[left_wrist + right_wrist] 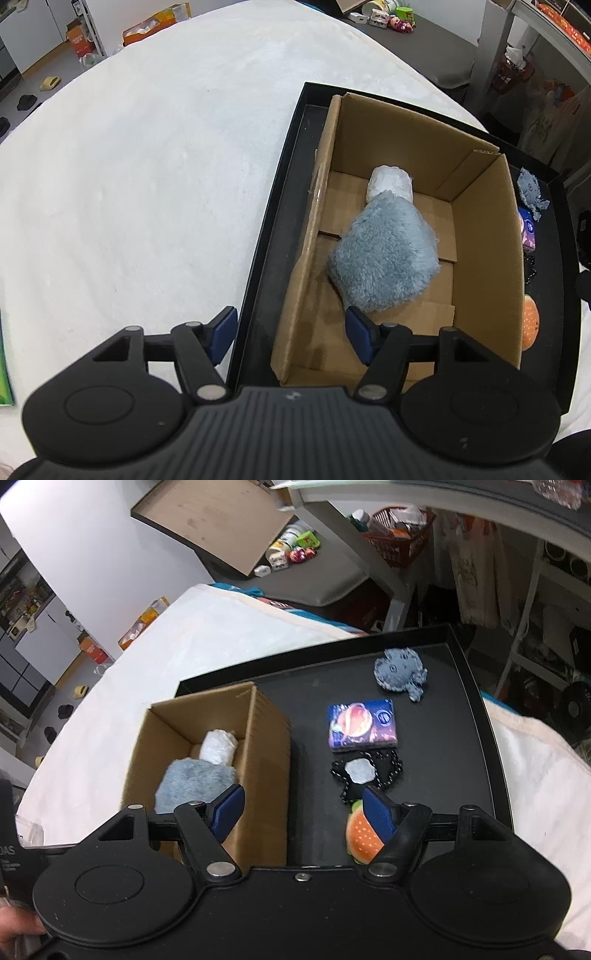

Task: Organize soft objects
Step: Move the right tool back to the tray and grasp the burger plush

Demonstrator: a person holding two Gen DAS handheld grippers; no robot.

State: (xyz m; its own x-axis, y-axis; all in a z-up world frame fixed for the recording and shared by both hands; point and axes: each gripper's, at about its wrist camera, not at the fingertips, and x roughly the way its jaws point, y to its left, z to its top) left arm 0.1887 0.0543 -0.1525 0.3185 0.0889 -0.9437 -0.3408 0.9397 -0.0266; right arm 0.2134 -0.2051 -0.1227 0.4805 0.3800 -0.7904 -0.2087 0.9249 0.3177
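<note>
Seen from the left wrist: left gripper (291, 332) over the near end of the cardboard box (484, 258), jaws parted wide with nothing between them — one blue pad over the white blanket (147, 166) outside the black tray (273, 206), the other inside the box, just at the near edge of the fluffy blue-grey plush (384, 258). Cannot tell whether that pad touches the plush. Plush lying on the box floor, its far end against a white wrapped roll (389, 182) at the back of the box. Box standing open-topped at the left side of the tray.

Seen from the right wrist: right gripper (303, 812) over the tray beside the box, jaws likewise parted wide and gripping nothing. Right-hand pad just in front of a plush hamburger (360, 836) — orange bun, green rim — lying on the tray floor; contact not clear. Beyond it, in a loose line away from the camera: a black mesh pouch (388, 771) with a pale grey patch, touching or just short of a small purple packet (364, 725) printed with a planet, then a grey-blue knitted toy (399, 672) near the far corner, well apart from the rest.

Tray resting on the blanket. Cluttered floor, shelves and a red basket (402, 539) beyond.
</note>
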